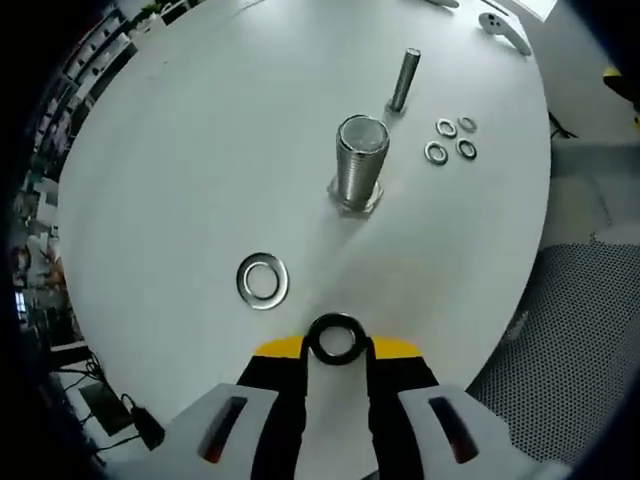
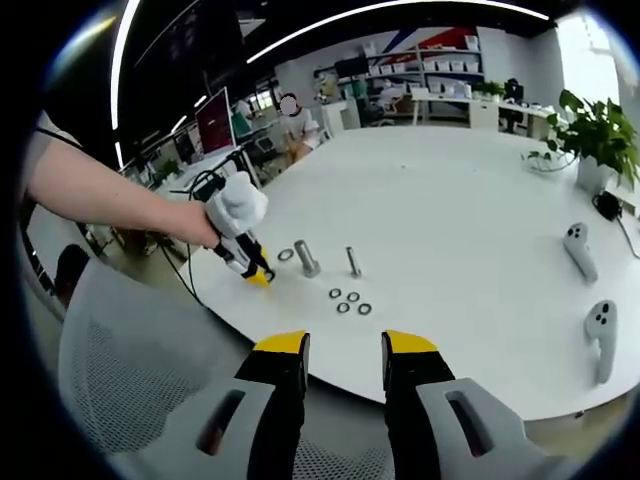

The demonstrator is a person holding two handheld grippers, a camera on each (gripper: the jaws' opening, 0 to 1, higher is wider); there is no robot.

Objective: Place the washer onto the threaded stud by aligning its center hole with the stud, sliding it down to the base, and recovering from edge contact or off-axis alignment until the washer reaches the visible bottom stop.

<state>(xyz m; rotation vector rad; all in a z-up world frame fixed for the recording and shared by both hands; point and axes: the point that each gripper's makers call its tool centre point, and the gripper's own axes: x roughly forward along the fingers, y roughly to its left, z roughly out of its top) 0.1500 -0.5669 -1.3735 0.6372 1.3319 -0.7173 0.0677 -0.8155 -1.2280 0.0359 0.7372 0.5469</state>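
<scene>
**Here, the left tool holds a dark ring near the big stud**

Here the left tool (image 1: 337, 345) reaches out over the white table (image 1: 180, 170). Its two yellow-tipped jaws are nearly closed and pinch a dark washer (image 1: 335, 338) between them. In the right gripper view the left tool (image 2: 255, 270) sits at the near edge of the table (image 2: 470, 230). A hand (image 2: 205, 232) grips it, and a bare arm (image 2: 110, 195) comes in from the left side.

The right tool (image 2: 345, 350) is held back from the table, over a grey mesh chair (image 2: 130, 350). Its jaws stand apart with a gap between them, and nothing is in them.

The table is big, round and white. Two white controllers (image 2: 590, 290) lie well off to the side, and a green plant (image 2: 600, 130) stands at the far edge.

The thick threaded stud (image 1: 360, 160) stands upright on a nut-shaped base in the middle of the left gripper view. It is just ahead of the held washer, and they are apart. A thin bolt (image 1: 404, 80) stands upright behind the stud. A wide shiny washer (image 1: 263, 281) lies flat on the table, close to the left tool's tip and to one side of it. Four small washers (image 1: 451, 138) lie in a bunch beside the stud, near the thin bolt. Nothing lies between the held washer and the stud.
</scene>
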